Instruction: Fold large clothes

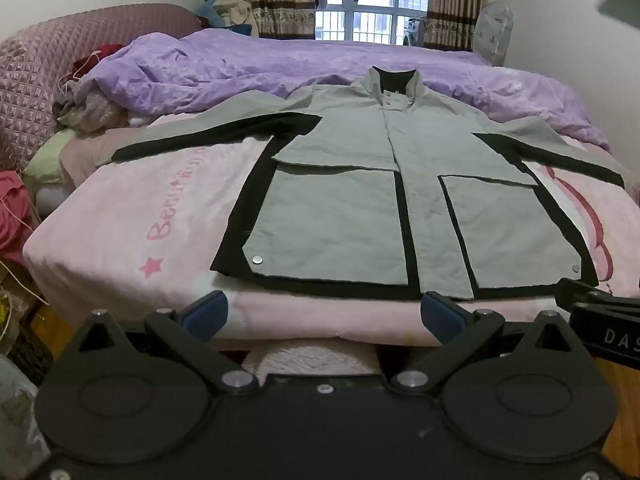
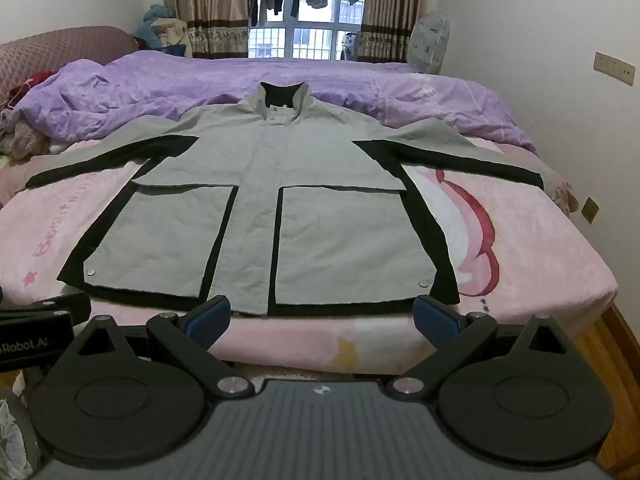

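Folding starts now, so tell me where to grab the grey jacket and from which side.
Take the jacket by its sleeve cuffs, each gripper coming in from its own outer side. It lies flat, front up, with both sleeves spread wide, so the cuffs are free edges that can swing across the chest. Both sets of jaws are open and empty.

A home bedroom. A wide bed with a pink printed sheet (image 2: pixel 520 248) and rumpled purple quilt (image 2: pixel 240 80) fills it. Brown patterned curtains (image 2: pixel 208 12) frame a barred window (image 2: pixel 304 40).

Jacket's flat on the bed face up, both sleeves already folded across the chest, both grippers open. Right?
Not quite: the jacket lies flat, but both sleeves are spread out sideways, not folded in. The right wrist view shows it. The left gripper and right gripper are open.
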